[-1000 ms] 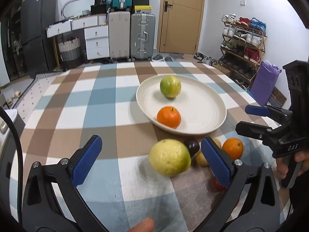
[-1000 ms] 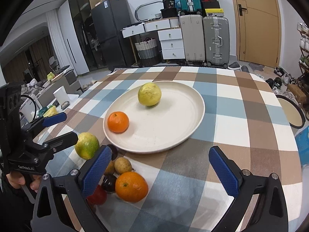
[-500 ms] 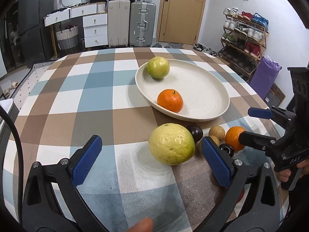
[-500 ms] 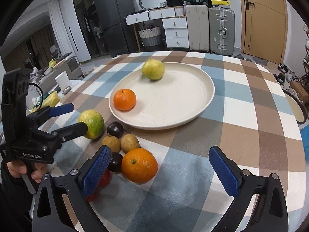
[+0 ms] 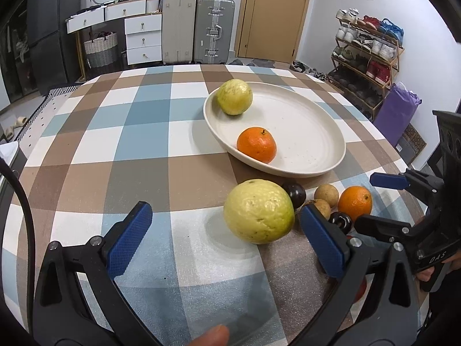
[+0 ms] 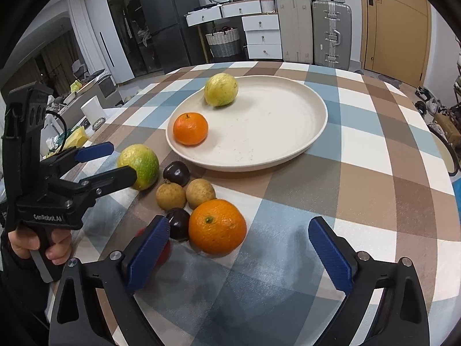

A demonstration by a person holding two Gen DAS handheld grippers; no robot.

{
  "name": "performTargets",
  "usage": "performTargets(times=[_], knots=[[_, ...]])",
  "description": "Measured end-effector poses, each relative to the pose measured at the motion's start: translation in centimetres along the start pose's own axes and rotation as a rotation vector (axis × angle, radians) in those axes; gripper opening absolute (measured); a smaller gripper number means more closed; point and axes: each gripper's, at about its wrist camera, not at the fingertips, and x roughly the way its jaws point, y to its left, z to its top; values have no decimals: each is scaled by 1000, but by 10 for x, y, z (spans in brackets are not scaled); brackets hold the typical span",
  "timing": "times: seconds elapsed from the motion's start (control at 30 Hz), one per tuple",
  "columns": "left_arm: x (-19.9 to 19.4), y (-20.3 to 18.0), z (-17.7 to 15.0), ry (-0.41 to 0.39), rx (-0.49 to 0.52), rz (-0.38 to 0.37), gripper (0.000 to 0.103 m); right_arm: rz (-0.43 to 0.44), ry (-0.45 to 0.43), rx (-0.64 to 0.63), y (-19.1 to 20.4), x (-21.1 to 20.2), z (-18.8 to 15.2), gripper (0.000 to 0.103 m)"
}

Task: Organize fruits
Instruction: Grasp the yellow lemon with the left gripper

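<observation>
A cream plate holds a yellow-green citrus and an orange. On the cloth in front of it lie a large yellow-green citrus, a second orange, two brown longans, two dark plums and a red fruit, mostly hidden. My left gripper is open, its fingers reaching either side of the large citrus. My right gripper is open, the loose orange just ahead between its fingers.
The table wears a checked blue, brown and white cloth. Suitcases, drawers and a basket stand behind it, a shoe rack at the right. A side table with clutter lies left of the table.
Both grippers have moved down and closer to the loose fruit. The large citrus now sits nearer the left fingers, the loose orange nearer the right ones. No fruit has moved.
</observation>
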Motion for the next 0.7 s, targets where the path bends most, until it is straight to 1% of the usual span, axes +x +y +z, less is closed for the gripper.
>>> performTargets(times=[0.07,0.1,0.13,0.2,0.27,0.33,0.43,0.47,0.63,0.67,0.7], knots=[[-1,0,0,-4,2,-5,102,8,6,9,-1,0,-2,95],[0,-1,0,-1,5,-7,102,13,10,15,-2,0,-3,90],[0,-1,-1,0,7,-7,101,19,12,21,-4,0,-4,87],[-1,-2,-1,-3,13,-11,98,29,6,33,-6,0,-4,86],[-1,-3,-1,-5,16,-20,96,31,3,32,-5,-1,-4,83],[-1,-3,-1,-2,15,-29,85,43,7,30,-4,-1,-4,81],[1,-4,-1,11,15,-56,75,59,8,31,-2,-1,-4,77],[1,-5,-1,13,20,-63,74,60,7,31,-2,-1,-4,77],[2,-11,-2,20,35,-93,60,69,6,34,-3,-1,-3,75],[3,-11,-2,24,35,-98,59,71,6,36,-3,-1,-3,74],[3,-12,-3,26,35,-104,55,75,6,37,-3,-2,-3,73]])
